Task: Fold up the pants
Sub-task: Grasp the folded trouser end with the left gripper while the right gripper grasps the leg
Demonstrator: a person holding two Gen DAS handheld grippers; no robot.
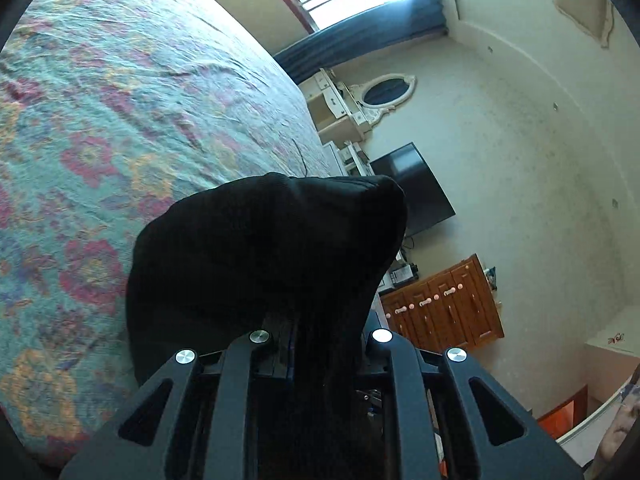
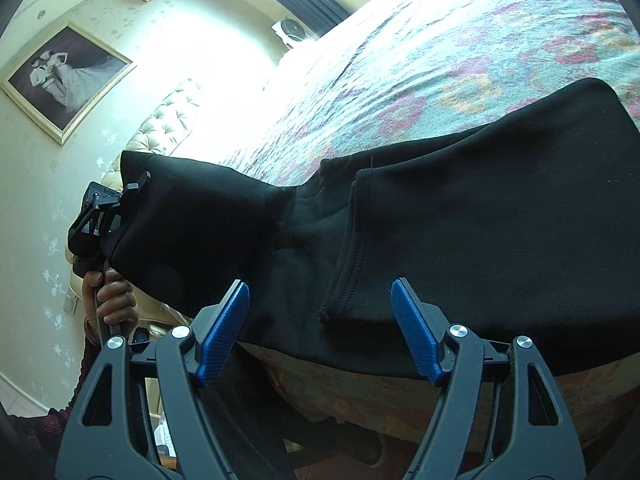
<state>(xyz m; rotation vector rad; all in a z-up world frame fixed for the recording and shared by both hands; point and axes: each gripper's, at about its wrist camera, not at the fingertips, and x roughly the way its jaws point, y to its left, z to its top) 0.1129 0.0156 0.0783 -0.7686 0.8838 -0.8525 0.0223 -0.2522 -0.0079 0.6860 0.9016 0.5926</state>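
Bed with floral cover fills space beyond both claws. Black pants lie across bed edge, directly ahead of right gripper; hem sits between its spread blue pads, untouched, claw released. Right view alone shows left gripper lifting pants end, hand on handle. Left view: left gripper clenched on pants, fabric hiding fingers; television, wooden cabinet beyond.

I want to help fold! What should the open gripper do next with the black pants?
Probably move the right gripper forward and close it on the pants edge just ahead. Its jaws stand open and empty, while the left gripper already holds one end lifted off the bed.
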